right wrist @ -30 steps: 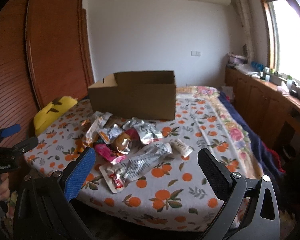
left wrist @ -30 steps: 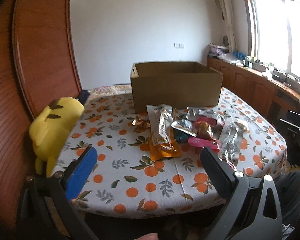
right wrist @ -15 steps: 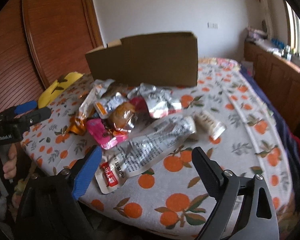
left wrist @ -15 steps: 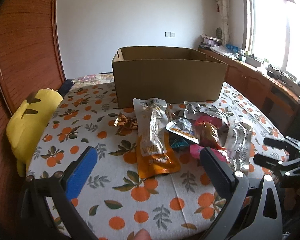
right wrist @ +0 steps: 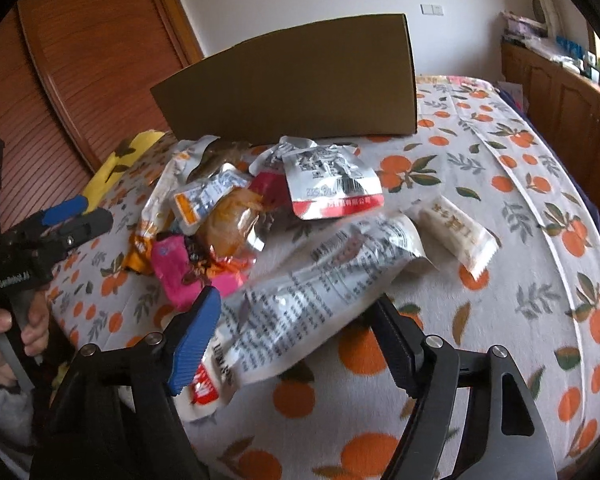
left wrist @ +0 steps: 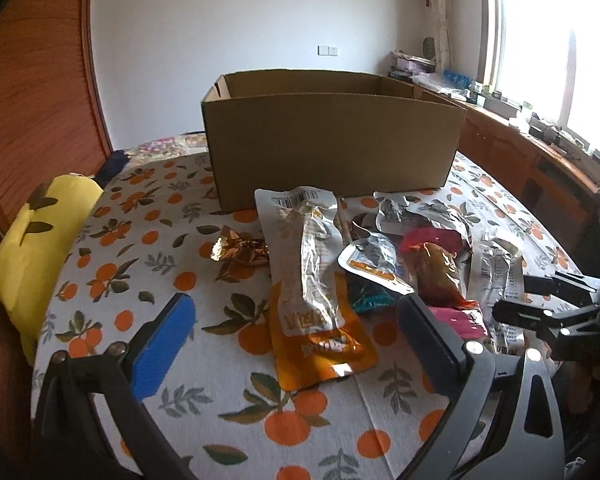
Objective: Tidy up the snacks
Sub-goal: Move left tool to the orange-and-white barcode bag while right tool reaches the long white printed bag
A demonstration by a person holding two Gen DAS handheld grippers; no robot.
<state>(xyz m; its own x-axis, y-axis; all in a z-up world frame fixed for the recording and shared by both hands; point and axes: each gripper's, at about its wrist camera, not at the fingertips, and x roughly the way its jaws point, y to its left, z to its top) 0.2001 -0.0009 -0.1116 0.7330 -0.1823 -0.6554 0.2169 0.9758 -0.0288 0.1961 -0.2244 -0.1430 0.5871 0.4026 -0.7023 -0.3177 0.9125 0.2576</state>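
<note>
An open cardboard box (left wrist: 332, 140) stands on the orange-print tablecloth (left wrist: 228, 396); it also shows in the right wrist view (right wrist: 292, 84). A pile of snack packets lies in front of it. My left gripper (left wrist: 300, 320) is open, just short of a long silver packet (left wrist: 312, 256) lying on an orange packet (left wrist: 324, 356). My right gripper (right wrist: 296, 320) is open, its fingers on either side of a large white printed packet (right wrist: 300, 304). A pink packet (right wrist: 180, 272), a brown packet (right wrist: 232, 220) and a small cream bar (right wrist: 460, 236) lie nearby.
A yellow plush toy (left wrist: 36, 248) sits at the table's left edge against a wooden wardrobe (left wrist: 32, 92). Wooden cabinets (left wrist: 532, 160) run under the window on the right. A gold wrapper (left wrist: 240, 248) lies left of the pile.
Both grippers have moved forward and down toward the snack pile. The right gripper now straddles the large white packet; the left is close to the silver and orange packets.
</note>
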